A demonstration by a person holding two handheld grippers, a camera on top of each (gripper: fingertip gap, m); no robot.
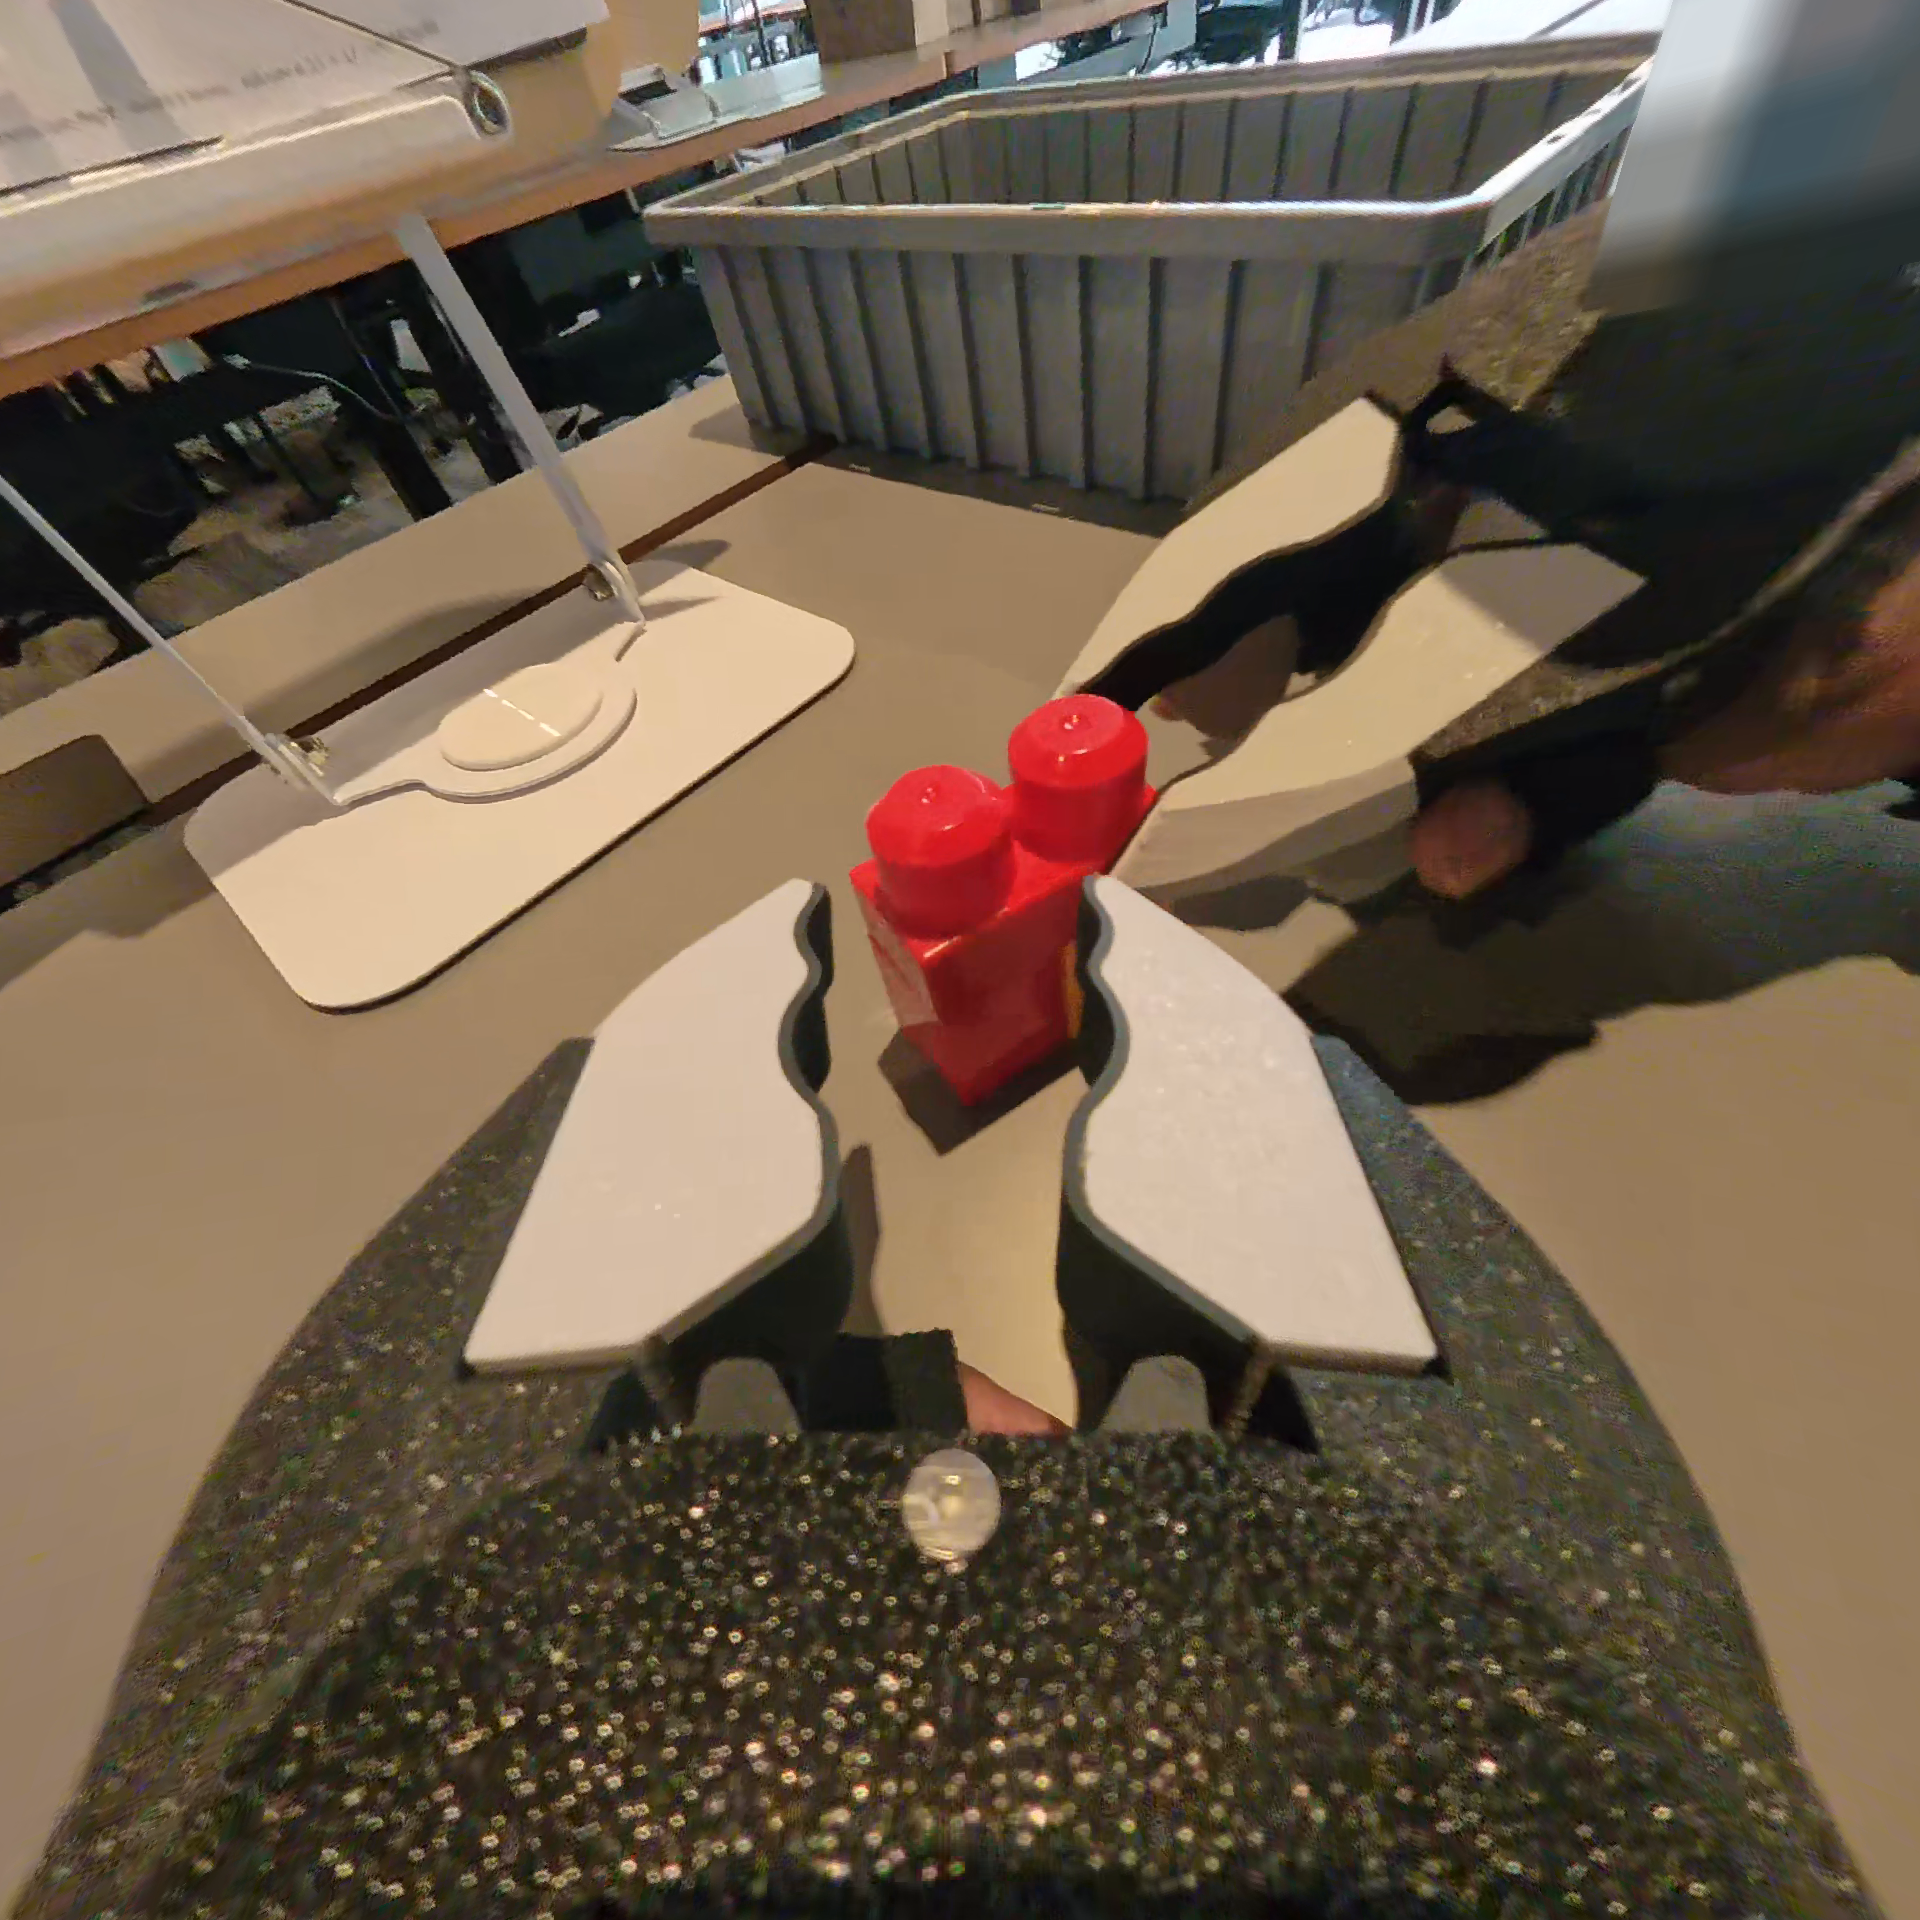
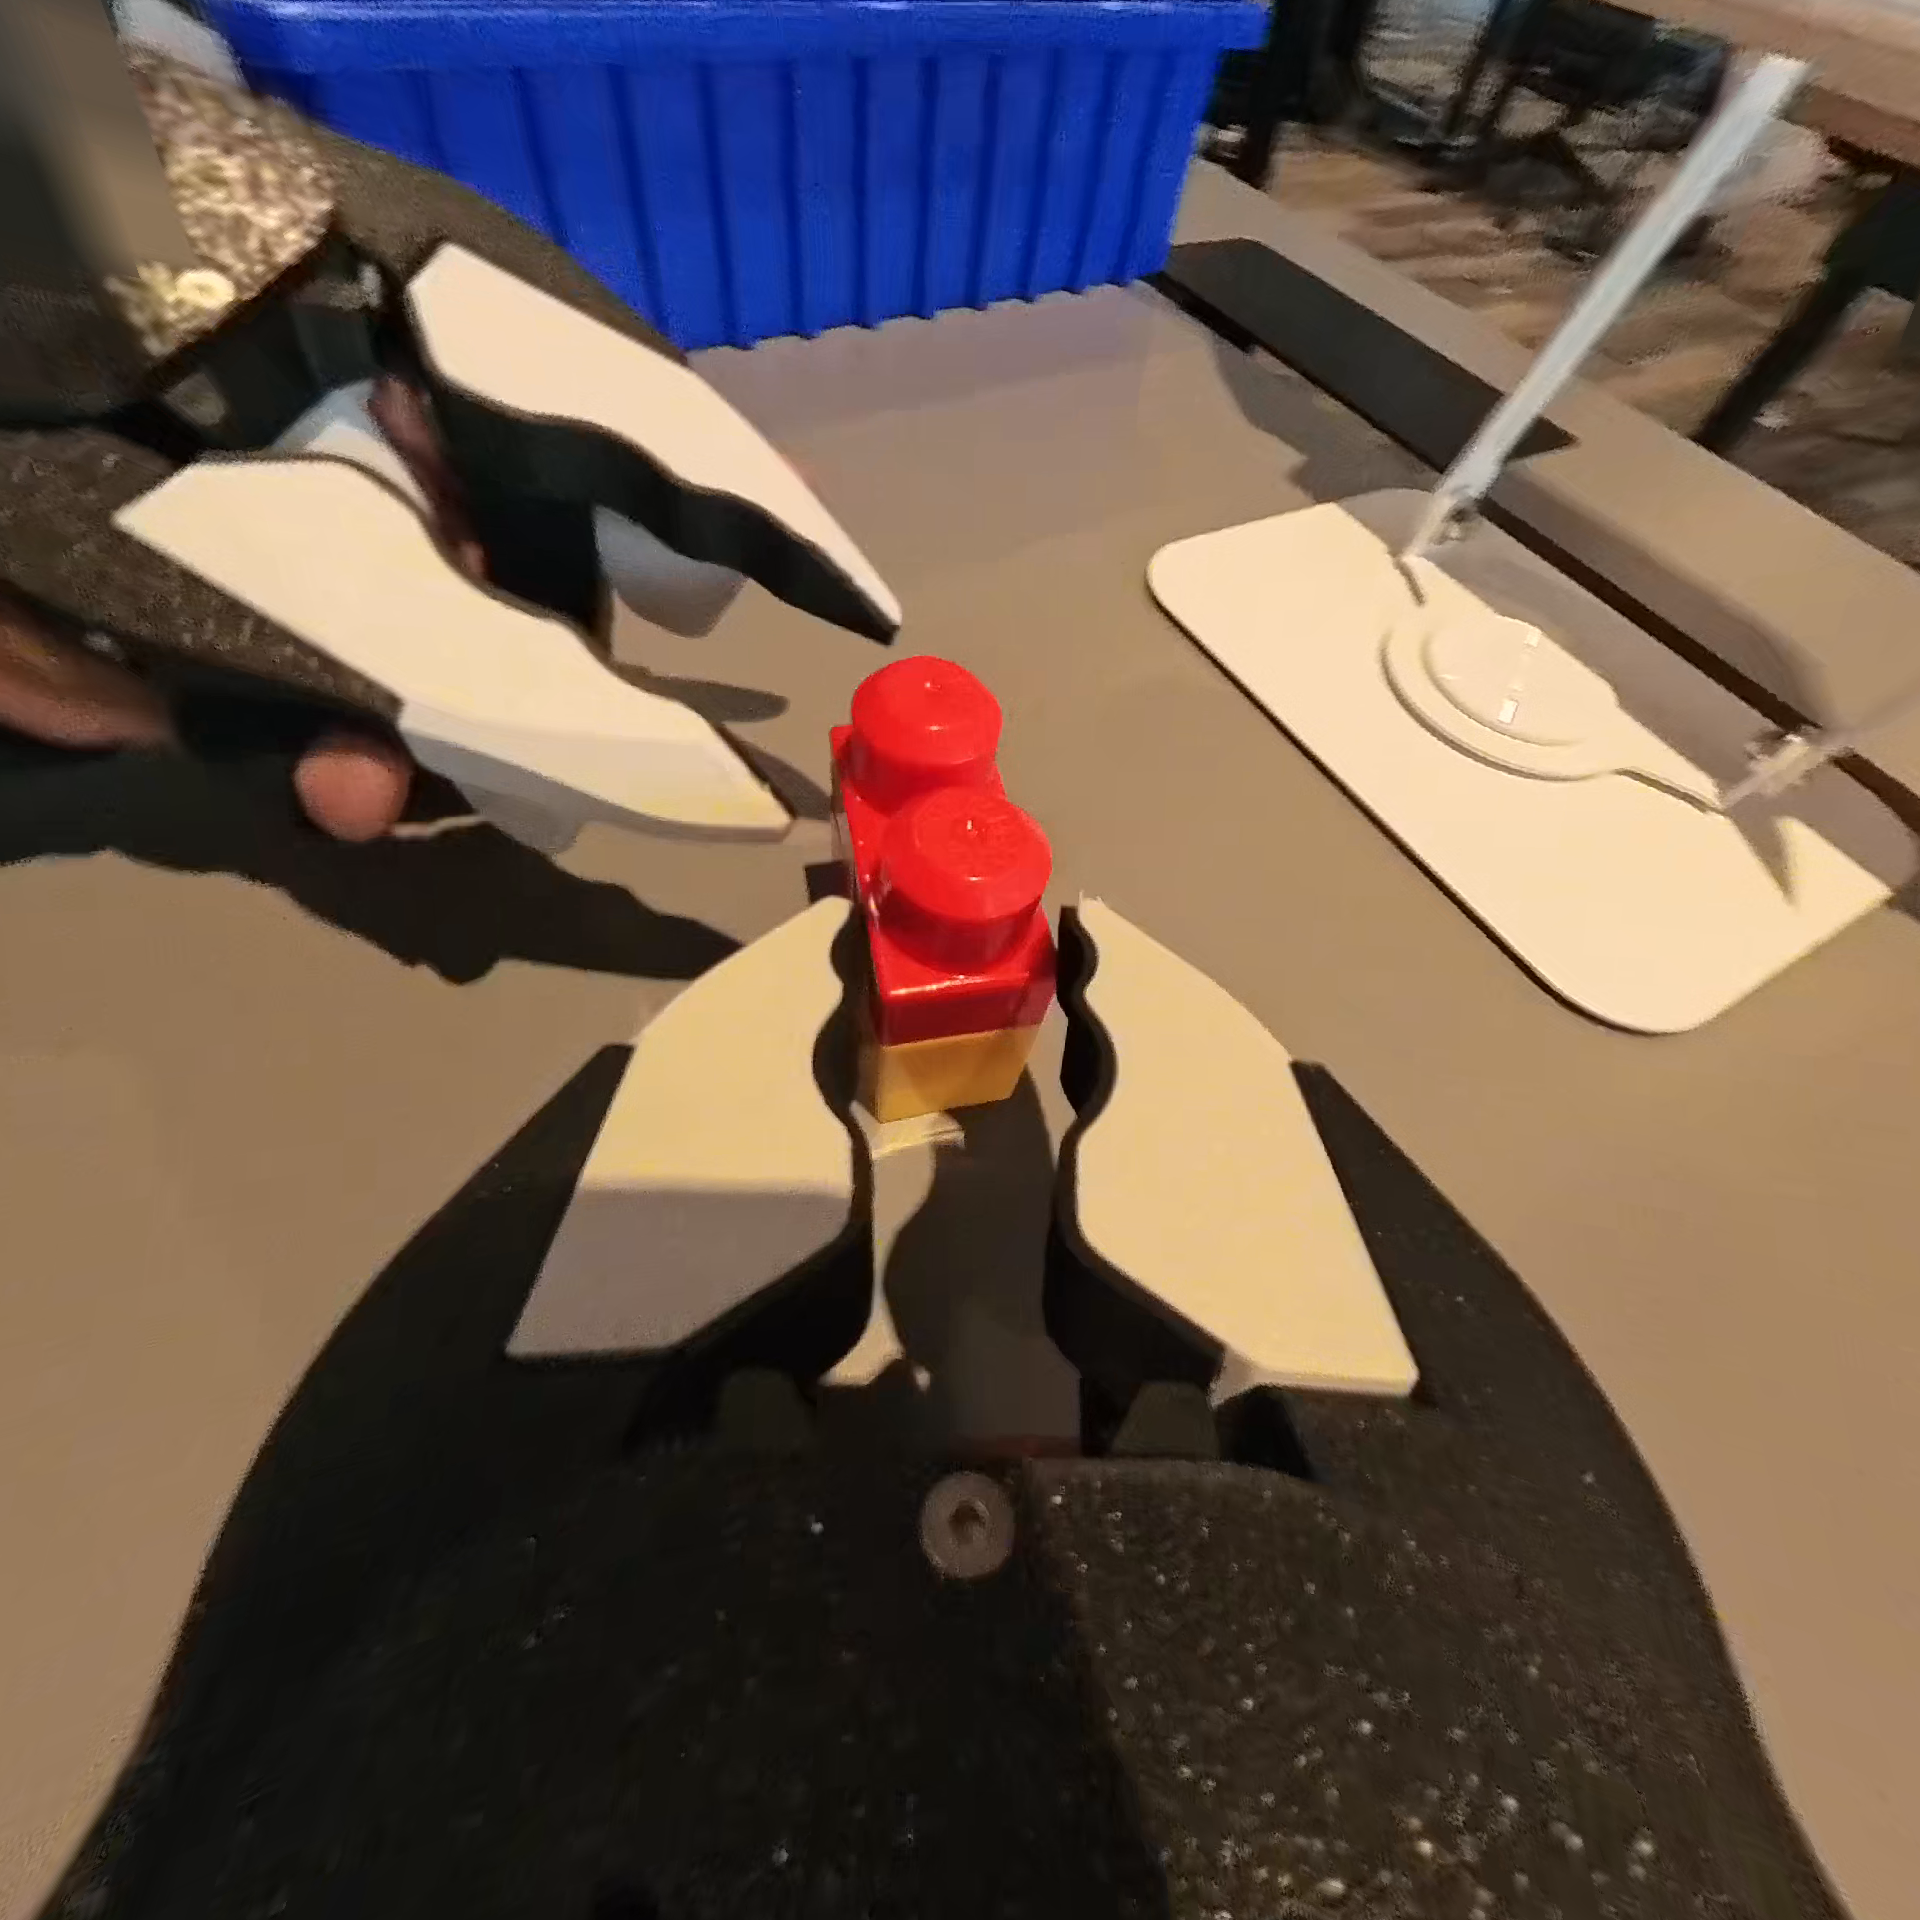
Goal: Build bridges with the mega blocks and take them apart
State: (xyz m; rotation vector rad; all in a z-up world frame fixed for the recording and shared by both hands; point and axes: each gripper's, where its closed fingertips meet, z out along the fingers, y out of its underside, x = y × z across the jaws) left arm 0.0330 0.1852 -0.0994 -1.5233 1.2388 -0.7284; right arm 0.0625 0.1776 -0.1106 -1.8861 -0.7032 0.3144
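- The red block (image 2: 951, 914) – stacked on 1 yellow block (image 2: 940, 1075) – is being framed by the right gripper (image 2: 951, 935), jaws parted, not yet clamping.
- The left gripper (image 1: 951, 935) is being held spread beside it.
- A squeeze and steady upward pull are probably being called for next.

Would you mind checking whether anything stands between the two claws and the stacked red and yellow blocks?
Nothing visible does. The red two-stud plastic block sits on a yellow block, flanked by the right claw; the left claw also brackets it.

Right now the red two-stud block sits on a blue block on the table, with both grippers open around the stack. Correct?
Not quite. In the right wrist view the red block sits on a yellow block, not blue. Both the right gripper and left gripper are open around it.
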